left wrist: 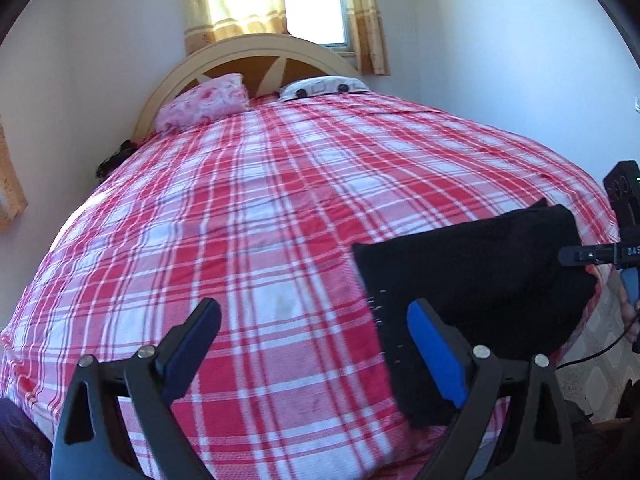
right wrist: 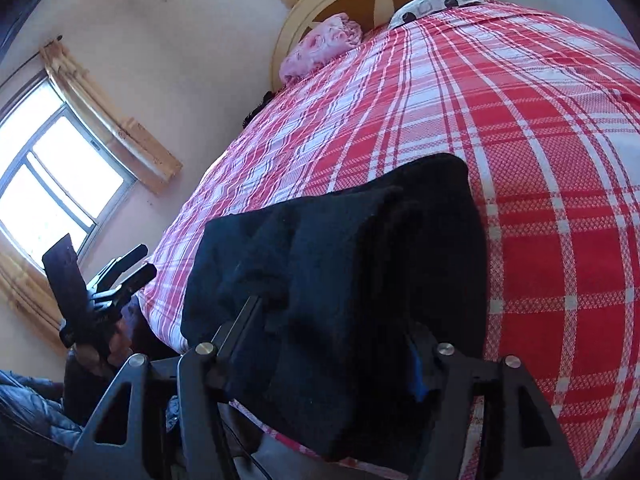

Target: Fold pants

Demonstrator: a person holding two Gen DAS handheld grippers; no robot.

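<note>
We see the bed under a red-and-white checked cover, with the black folded pants at its near edge, long axis running up the bed. The right gripper straddles them, jaws released. The left gripper hangs empty, jaws released. No writing reads clearly.

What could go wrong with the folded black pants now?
The folded black pants lie at the bed's near edge, partly overhanging it in the right wrist view, so they might slide off. The right gripper straddles the stack; pulling back could snag a layer and undo the fold.
</note>
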